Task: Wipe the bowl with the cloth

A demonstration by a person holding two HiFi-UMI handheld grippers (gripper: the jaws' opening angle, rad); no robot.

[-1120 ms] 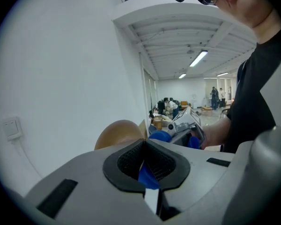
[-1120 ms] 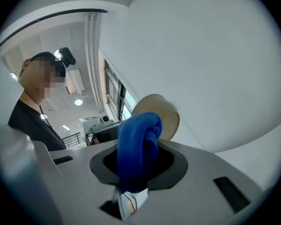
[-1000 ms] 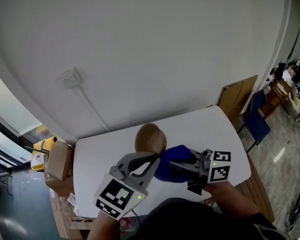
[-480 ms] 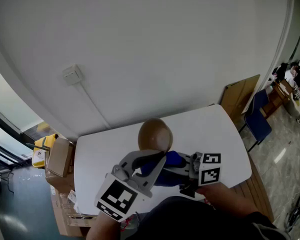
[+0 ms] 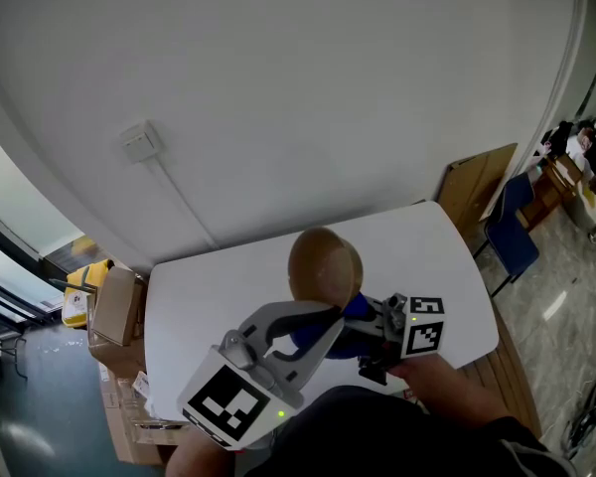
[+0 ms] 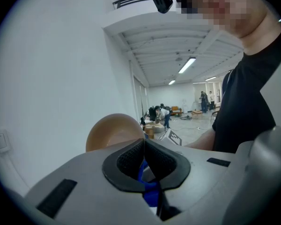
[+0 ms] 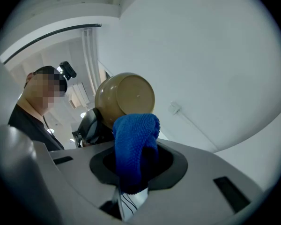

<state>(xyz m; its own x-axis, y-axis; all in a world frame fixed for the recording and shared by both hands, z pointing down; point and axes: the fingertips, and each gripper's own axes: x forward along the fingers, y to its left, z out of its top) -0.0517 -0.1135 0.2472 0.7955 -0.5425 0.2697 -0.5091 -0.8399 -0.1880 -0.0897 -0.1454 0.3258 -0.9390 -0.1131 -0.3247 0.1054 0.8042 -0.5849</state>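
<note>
A smooth tan rounded bowl (image 5: 323, 261) is held up off the white worktop (image 5: 209, 286), at the centre of the head view. The left tool (image 6: 143, 142) has its jaws together, nipped on the bowl's rim as far as the right gripper view shows. The right tool (image 7: 136, 161) is clamped on a nubbly blue cloth (image 7: 133, 132), whose bunched end stands up out of the jaws.

In the right gripper view the bowl's flat underside fills the upper middle of the frame. The cloth's top overlaps the bowl's lower edge, though actual contact cannot be confirmed from this angle.

Wiping looks to be under way on the bowl's outside, near the base. No smear or dirt shows, so the share already wiped cannot be judged. The hollow inside faces the left tool, away from the cloth, and probably remains to be done.

No brand, label or readable writing appears. Only black-and-white square markers show, on the left tool's cube (image 5: 228, 405).
</note>
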